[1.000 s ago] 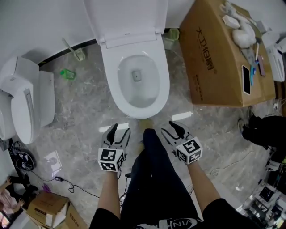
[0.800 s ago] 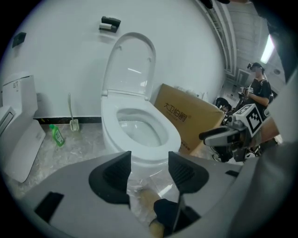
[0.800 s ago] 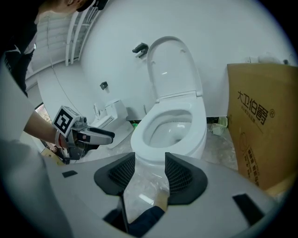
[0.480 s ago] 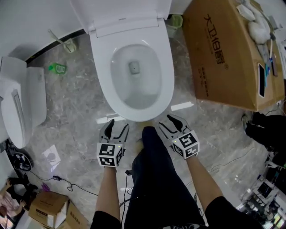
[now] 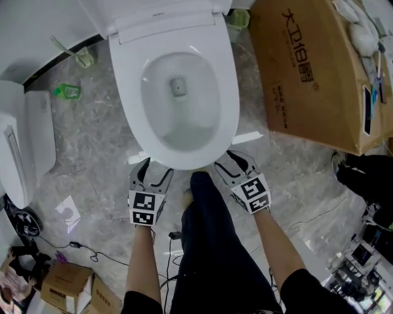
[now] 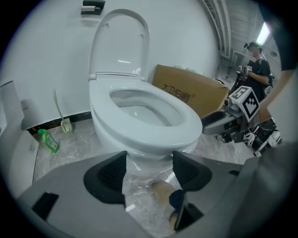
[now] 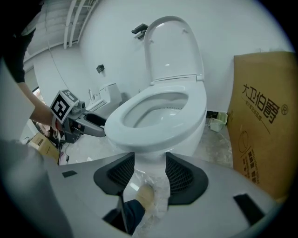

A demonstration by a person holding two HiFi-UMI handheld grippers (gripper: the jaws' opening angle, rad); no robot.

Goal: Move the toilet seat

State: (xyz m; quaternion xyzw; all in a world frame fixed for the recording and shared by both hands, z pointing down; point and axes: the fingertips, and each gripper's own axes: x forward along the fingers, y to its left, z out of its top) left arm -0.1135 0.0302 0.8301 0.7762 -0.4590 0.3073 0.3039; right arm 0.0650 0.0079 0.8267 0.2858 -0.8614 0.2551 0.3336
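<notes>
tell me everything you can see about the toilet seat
The toilet seat is a white, glossy, plastic-looking oval ring. It lies flat on the bowl, hinged at the back, where the lid stands raised. The left gripper and right gripper sit low by its front edge, open, not touching it; the left's jaws have just been opening, nothing between them.

Toilet seat (image 5: 228, 92) down on bowl, floor centre; lid (image 5: 166, 15) upright behind it. Cardboard box (image 5: 307, 67) just right of bowl, toward floor's right edge. Brush (image 5: 77, 56) and bottle (image 5: 66, 92) by back wall, left of bowl. Second toilet (image 5: 24, 141) at left edge. Small carton (image 5: 64, 285) in near-left corner.
</notes>
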